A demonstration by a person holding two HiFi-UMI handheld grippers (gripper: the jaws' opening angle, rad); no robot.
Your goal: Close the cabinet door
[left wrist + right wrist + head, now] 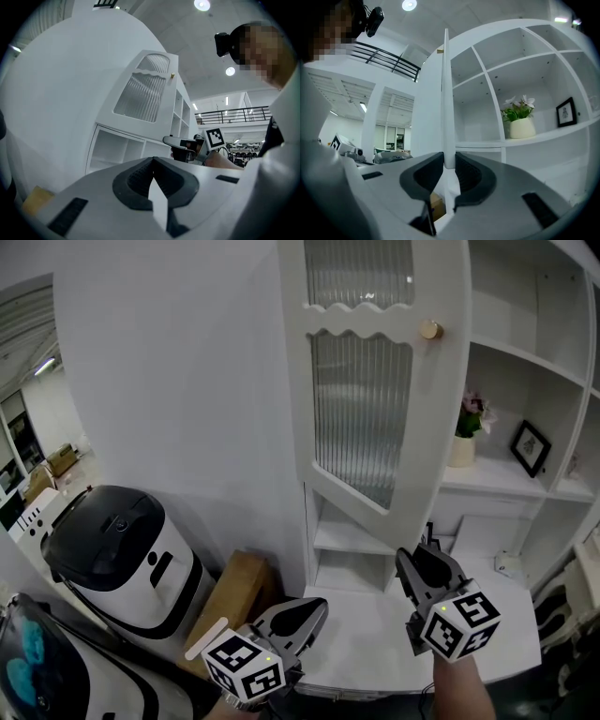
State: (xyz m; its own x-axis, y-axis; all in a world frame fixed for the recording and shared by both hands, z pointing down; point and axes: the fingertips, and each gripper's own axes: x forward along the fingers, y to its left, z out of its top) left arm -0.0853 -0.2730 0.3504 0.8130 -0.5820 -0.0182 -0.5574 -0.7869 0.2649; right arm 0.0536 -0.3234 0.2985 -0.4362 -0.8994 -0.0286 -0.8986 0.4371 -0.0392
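plant (466, 430) on shelf (499, 482), cabinet door (361, 409) left

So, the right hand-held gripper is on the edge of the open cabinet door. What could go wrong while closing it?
1. The right hand-held gripper pinches only the thin edge of the cabinet door, near its lower corner, so it may slip off as the door swings.
2. If it keeps that hold to the end, its jaws may get caught between the door and the shelves.
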